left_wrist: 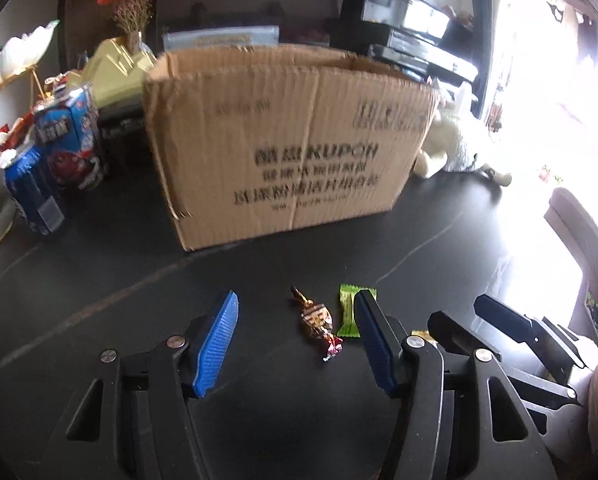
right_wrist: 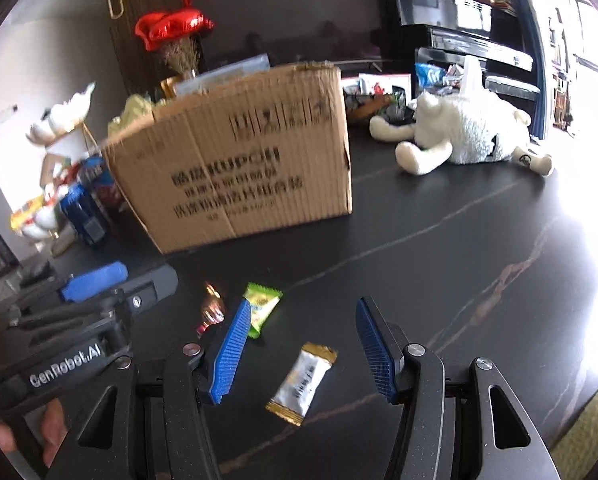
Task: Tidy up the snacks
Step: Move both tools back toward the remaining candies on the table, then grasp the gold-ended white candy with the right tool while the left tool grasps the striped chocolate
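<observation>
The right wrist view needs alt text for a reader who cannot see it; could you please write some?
The right gripper, jaws open and empty, hangs over a silver and gold snack packet on a dark table. A green packet and a twisted candy lie to its left, near the left gripper. Behind stand a cardboard box and a white plush toy.

Three wrapped snacks flat on dark table, before upright cardboard box.

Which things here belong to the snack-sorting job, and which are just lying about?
Belongs to the job:
- twist-wrapped candy
- green snack packet
- silver and gold sachet
- cardboard box
- left tool, right tool

Just lying about:
- white plush toy
- red foil balloon
</observation>
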The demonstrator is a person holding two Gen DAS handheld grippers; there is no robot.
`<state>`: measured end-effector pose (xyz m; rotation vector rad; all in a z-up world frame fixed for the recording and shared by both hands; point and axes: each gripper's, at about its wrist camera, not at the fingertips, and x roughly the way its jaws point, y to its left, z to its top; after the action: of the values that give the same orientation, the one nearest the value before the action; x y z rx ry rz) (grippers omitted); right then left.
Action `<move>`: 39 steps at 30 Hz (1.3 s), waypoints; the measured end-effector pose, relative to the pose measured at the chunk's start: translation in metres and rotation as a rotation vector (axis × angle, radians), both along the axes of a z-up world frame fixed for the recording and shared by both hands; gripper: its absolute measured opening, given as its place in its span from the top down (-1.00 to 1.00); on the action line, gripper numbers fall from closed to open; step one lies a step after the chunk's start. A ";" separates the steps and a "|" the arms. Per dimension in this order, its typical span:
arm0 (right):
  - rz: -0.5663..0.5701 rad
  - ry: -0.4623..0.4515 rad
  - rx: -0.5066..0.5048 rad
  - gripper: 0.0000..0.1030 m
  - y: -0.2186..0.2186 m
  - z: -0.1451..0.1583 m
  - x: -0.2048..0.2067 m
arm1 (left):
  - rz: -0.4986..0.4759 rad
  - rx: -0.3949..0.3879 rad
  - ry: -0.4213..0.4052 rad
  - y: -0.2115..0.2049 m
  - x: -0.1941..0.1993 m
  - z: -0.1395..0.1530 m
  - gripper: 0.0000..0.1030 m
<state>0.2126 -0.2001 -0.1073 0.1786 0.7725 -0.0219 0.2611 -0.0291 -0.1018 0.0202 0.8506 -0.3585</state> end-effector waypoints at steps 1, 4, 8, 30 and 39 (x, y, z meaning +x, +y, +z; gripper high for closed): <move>-0.004 0.014 0.017 -0.09 -0.002 -0.004 0.000 | -0.002 0.001 0.005 -0.001 0.000 -0.003 -0.13; -0.009 0.054 0.036 -0.09 -0.004 -0.012 0.002 | -0.012 0.003 0.020 -0.003 0.002 -0.010 -0.10; -0.005 0.082 0.035 -0.01 -0.003 -0.018 0.002 | -0.021 0.002 0.042 -0.005 0.005 -0.021 -0.02; 0.007 0.158 0.058 0.42 0.000 -0.034 0.006 | -0.059 0.031 0.068 -0.028 0.016 -0.049 0.53; 0.027 0.121 0.043 0.59 0.001 -0.029 0.006 | -0.036 0.019 0.057 -0.028 0.014 -0.049 0.55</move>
<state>0.2188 -0.1996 -0.1367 0.2092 0.8961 0.0101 0.2752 -0.0570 -0.1503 0.0437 0.9107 -0.3862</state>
